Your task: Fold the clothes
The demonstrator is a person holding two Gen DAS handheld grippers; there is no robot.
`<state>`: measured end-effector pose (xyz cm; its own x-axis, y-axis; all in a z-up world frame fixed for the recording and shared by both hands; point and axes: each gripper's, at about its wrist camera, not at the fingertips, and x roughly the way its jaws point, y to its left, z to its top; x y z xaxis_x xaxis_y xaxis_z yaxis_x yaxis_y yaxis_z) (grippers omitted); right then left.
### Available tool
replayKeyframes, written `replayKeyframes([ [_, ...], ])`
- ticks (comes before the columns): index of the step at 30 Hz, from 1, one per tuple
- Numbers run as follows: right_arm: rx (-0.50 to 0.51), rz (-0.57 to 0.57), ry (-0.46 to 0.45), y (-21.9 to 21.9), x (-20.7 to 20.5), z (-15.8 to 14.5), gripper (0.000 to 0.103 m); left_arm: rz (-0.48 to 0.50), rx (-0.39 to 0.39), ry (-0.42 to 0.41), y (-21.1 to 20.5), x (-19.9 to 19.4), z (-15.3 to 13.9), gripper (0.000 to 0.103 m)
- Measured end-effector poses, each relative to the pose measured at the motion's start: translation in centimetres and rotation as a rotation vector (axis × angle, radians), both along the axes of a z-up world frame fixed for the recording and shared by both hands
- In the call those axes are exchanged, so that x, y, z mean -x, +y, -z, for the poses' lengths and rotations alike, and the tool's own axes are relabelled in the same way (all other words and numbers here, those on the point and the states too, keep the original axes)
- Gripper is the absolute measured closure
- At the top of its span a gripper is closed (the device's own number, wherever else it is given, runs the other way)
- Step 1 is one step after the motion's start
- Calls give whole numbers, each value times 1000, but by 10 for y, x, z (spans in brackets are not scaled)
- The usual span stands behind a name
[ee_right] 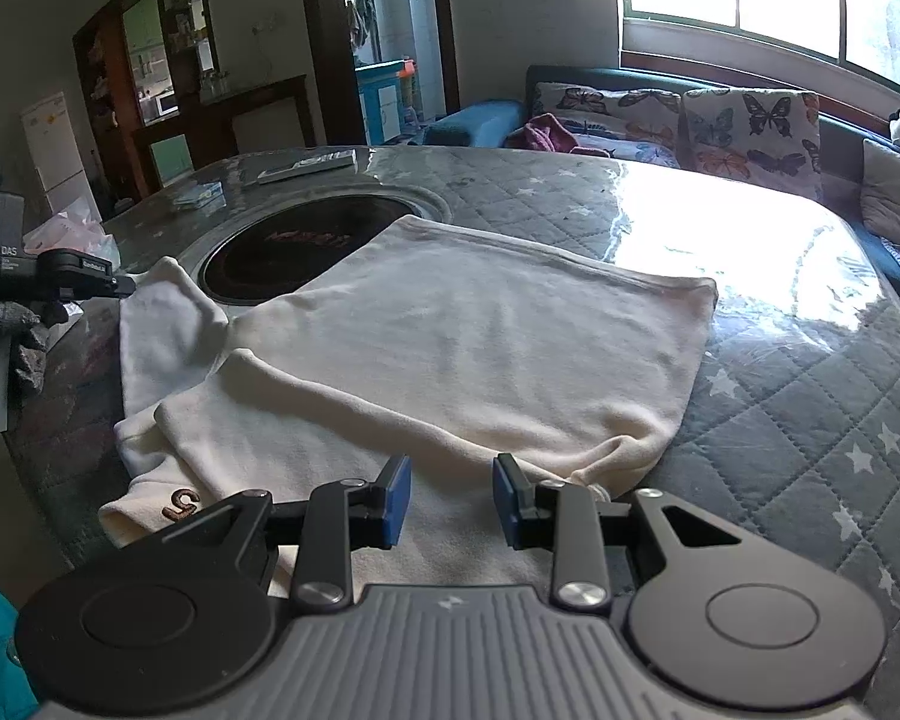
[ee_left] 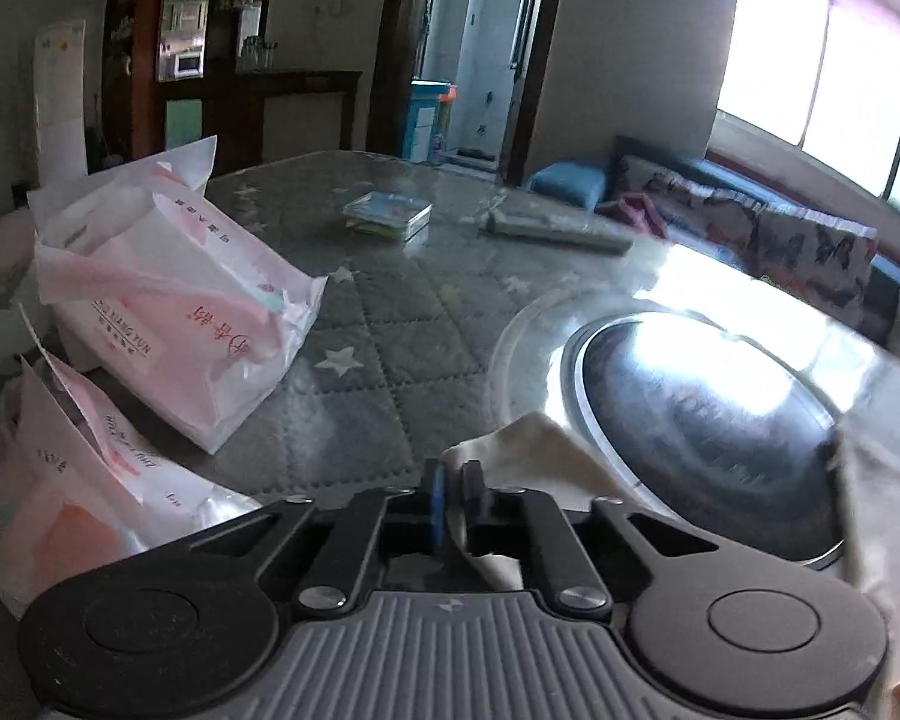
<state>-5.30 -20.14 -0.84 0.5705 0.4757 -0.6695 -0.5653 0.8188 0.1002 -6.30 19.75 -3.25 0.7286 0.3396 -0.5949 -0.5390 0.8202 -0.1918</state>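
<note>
A cream long-sleeved garment (ee_right: 450, 348) lies flat on the quilted table cover (ee_right: 810, 390), its hem toward the window and one sleeve folded across the body. In the left wrist view my left gripper (ee_left: 453, 498) is shut on an edge of that cream cloth (ee_left: 540, 456), which runs up between the blue pad and the other finger. From the right wrist view the left gripper (ee_right: 90, 285) shows at the far left, by the other sleeve (ee_right: 162, 312). My right gripper (ee_right: 452, 498) stands open just above the near edge of the garment, pads apart and not pressing on the cloth.
A round dark hob (ee_left: 690, 420) is set into the table, partly under the garment. Two pink-and-white tissue packs (ee_left: 180, 312) lie at the left. A clear box (ee_left: 387, 215) and a long flat item (ee_left: 558, 228) sit at the far side. A butterfly-print sofa (ee_right: 720, 126) stands under the window.
</note>
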Motion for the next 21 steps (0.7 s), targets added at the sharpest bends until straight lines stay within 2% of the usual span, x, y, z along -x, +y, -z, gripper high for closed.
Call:
replayKeyframes([
  [5, -15, 16, -10, -5, 2, -4, 73, 161, 93, -129, -23, 12, -35, 98],
  [8, -31, 28, -13, -9, 3, -6, 73, 309, 143, -214, -50, 19, -61, 98],
  [12, -44, 43, -26, -15, 6, -9, 73, 558, 191, -299, -97, 23, -90, 98],
  [16, -62, 72, -37, -24, 10, -12, 73, 788, 251, -317, -149, 22, -101, 98],
  [21, -77, 112, -37, -37, 14, -12, 73, 991, 299, -270, -207, 13, -89, 98],
])
